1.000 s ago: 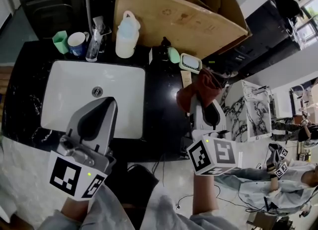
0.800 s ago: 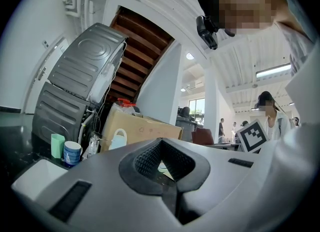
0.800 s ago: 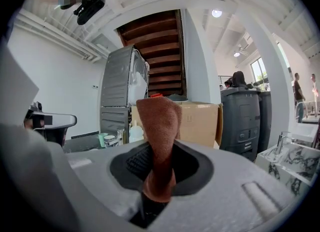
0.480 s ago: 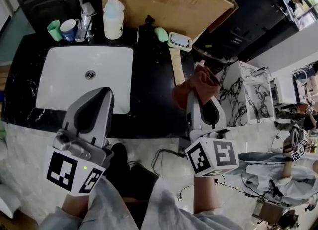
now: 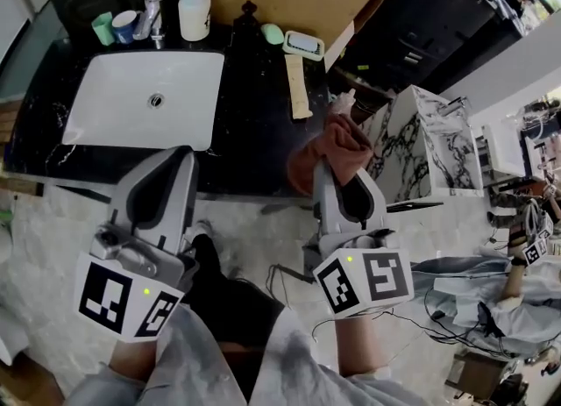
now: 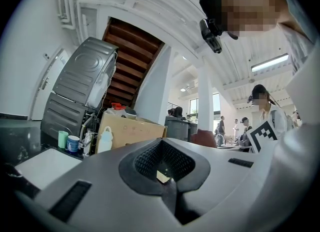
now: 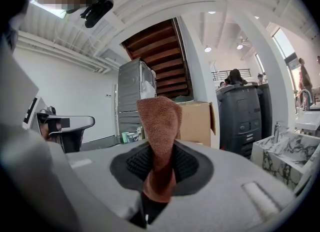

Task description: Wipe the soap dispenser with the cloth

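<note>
A black surface (image 5: 263,124) with a white sink (image 5: 114,119) lies ahead of us. The dark soap dispenser (image 5: 250,17) stands at its back edge, right of the sink. The head view places both grippers off the front edge. Only the right gripper view shows the right gripper (image 5: 324,172) clenched on the rust cloth (image 7: 159,121). The left gripper (image 5: 177,160), in its own view, has its jaws pressed together on nothing.
</note>
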`<action>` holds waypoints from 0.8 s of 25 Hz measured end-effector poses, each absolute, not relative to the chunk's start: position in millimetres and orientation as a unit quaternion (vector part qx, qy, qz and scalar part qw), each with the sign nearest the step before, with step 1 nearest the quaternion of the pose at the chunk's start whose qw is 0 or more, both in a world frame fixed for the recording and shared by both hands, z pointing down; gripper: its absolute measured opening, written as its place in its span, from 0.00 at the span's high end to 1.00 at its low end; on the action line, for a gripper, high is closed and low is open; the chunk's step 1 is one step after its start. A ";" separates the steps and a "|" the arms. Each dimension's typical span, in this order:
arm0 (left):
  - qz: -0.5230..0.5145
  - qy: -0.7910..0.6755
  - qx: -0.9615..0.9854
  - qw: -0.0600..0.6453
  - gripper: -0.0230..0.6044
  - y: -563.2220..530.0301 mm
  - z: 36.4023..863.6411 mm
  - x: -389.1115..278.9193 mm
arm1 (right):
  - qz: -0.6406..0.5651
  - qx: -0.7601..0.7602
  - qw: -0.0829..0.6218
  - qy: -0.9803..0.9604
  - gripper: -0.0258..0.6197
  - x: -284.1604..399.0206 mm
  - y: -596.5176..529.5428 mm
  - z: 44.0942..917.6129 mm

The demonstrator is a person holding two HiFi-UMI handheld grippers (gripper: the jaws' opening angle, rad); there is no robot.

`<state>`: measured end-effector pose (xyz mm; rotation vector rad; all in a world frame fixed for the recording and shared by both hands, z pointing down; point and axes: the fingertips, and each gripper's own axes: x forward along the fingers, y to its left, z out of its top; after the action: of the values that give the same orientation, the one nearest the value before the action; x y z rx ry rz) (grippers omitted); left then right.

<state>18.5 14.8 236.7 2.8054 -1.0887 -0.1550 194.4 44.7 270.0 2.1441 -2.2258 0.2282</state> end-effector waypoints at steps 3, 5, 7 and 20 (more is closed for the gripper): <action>-0.054 -0.365 0.927 0.063 0.96 44.6 235.1 22.5 | 0.076 0.686 0.020 -0.723 0.84 196.8 74.7 270.7; -0.056 -0.367 0.926 0.063 0.96 62.0 233.4 24.5 | 0.075 0.685 0.019 -0.725 0.84 199.2 92.4 270.5; -0.058 -0.368 0.926 0.062 0.96 77.6 231.1 27.4 | 0.076 0.683 0.018 -0.726 0.84 202.1 107.5 271.3; -0.044 -0.367 0.929 0.031 0.96 117.9 208.7 26.5 | 0.088 0.673 0.000 -0.734 0.84 194.3 151.7 263.3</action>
<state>26.5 117.9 208.7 2.8616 -1.1309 -0.1363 194.3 151.7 263.3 2.1142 -2.3067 0.2760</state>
